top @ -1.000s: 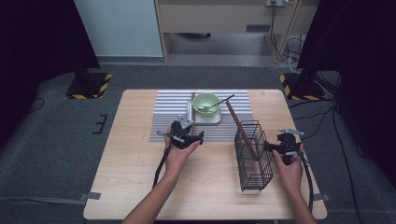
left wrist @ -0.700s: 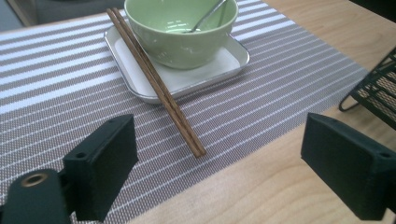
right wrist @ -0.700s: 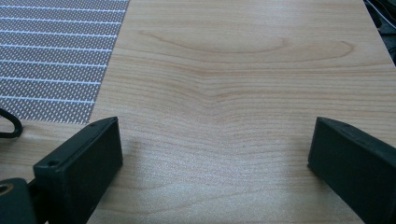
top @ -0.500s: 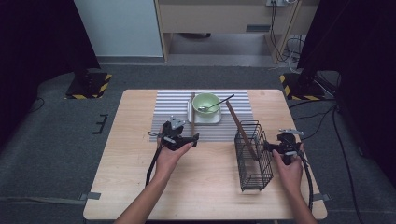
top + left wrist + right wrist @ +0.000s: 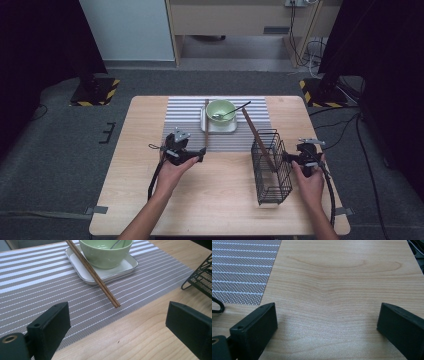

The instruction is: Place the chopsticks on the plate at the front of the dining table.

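Chopsticks (image 5: 95, 275) are down: a pair lying just ahead of the left gripper (image 5: 201, 156), near ends on the striped mat (image 5: 185, 117), shafts propped over the plate (image 5: 220, 127) rim, alongside the green bowl (image 5: 221, 110). Left jaws have just been opening and stand wide apart with nothing between them, so that placement looks done.

Right gripper (image 5: 290, 158) sits just beside the wire basket (image 5: 272, 170), basket off its tips, jaws also wide apart and gripping nothing; its own camera looks along bare table (image 5: 342, 277).

Likely left: one more brown stick (image 5: 255, 132) leans out of the basket, well off to the side of the left gripper, nearer the right one. Looks like the next item to move.

Hard to tell:
- whether that stick is one chopstick or a pair
- its lower end, behind the basket wires
- whether the spoon (image 5: 232, 111) in the bowl counts as placed
- chopsticks' far ends, cut off in the left gripper view
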Available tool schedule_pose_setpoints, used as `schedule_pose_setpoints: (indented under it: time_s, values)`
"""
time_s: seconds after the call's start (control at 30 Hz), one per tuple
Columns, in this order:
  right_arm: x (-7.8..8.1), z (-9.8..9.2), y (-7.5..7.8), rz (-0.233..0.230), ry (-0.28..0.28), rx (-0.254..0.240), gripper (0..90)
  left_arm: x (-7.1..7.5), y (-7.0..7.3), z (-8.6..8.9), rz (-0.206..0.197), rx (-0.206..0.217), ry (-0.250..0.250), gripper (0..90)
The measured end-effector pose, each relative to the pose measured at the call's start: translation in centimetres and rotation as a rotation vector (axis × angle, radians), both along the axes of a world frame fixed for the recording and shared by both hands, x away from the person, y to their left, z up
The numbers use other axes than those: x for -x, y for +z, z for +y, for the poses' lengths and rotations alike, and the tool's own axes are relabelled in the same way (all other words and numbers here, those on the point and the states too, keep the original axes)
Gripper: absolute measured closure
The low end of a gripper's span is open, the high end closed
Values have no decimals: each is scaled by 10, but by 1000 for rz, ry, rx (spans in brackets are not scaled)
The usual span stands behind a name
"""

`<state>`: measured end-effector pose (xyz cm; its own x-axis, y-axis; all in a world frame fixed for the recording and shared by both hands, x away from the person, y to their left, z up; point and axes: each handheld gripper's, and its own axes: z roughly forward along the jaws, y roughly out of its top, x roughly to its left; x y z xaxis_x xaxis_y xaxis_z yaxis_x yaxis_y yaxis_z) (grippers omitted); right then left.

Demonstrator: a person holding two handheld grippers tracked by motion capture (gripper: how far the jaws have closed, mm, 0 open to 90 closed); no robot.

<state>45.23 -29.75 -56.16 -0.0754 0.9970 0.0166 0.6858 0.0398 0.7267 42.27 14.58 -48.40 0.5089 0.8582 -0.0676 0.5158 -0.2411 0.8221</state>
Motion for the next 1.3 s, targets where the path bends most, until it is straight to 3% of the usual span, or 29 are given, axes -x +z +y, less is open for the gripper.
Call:
schedule_pose_setpoints:
  time_s: [0.07,0.2,0.73,1.0,1.3]
  values:
    - [0,0,0,0,-1,0,30,2,1,4,3,19,-1,53]
    - [0,0,0,0,-1,0,30,7,3,8,-10,-1,-7,53]
    - [0,0,0,0,-1,0,29,24,2,32,-6,-5,0,51]
    - [0,0,0,0,-1,0,30,32,-6,50,3,-4,24,51]
    - [0,0,0,0,-1,0,29,39,-13,61,12,-33,23,51]
